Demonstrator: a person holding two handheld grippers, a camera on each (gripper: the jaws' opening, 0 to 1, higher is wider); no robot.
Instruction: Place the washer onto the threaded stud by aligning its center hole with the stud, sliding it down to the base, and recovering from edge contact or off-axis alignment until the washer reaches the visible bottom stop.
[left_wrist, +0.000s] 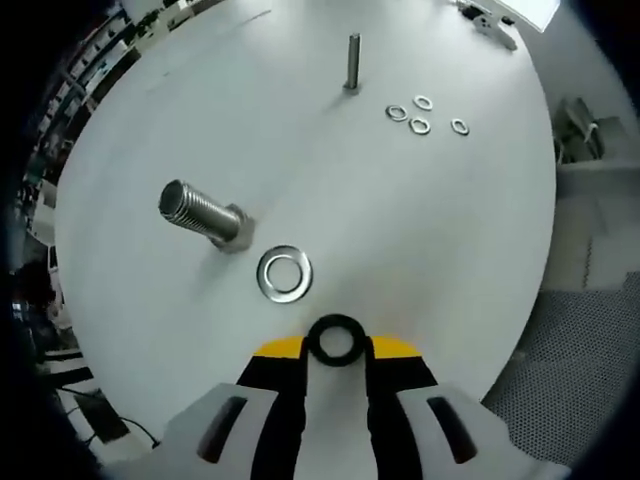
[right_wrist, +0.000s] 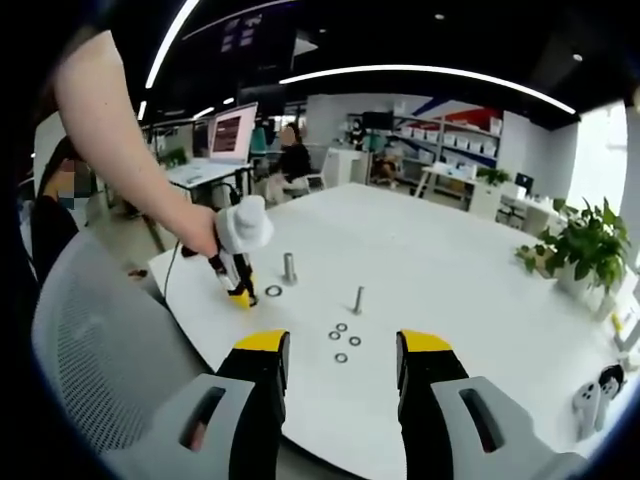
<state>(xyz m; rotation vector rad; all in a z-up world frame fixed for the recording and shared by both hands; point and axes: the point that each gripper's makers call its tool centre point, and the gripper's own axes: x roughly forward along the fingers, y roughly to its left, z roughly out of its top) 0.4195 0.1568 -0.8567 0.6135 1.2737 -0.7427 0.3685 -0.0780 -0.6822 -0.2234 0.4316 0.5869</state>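
One washer (left_wrist: 335, 340) in left gripper (left_wrist: 335, 352), prob. clamped

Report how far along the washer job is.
Done: the left claw is shut on a black ring washer. In hand: it hangs above the white table, short of the large threaded steel stud. Left: aligning and sliding down. A large silver washer lies beside the stud. The right claw is open.

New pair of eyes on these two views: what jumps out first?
In the left gripper view, the left hand-held gripper pinches a dark washer between its yellow tips, just short of a large silver washer lying flat on the white table. Beside that stands a thick threaded stud, with a thin stud and four small washers farther off. The right hand-held gripper hangs open.
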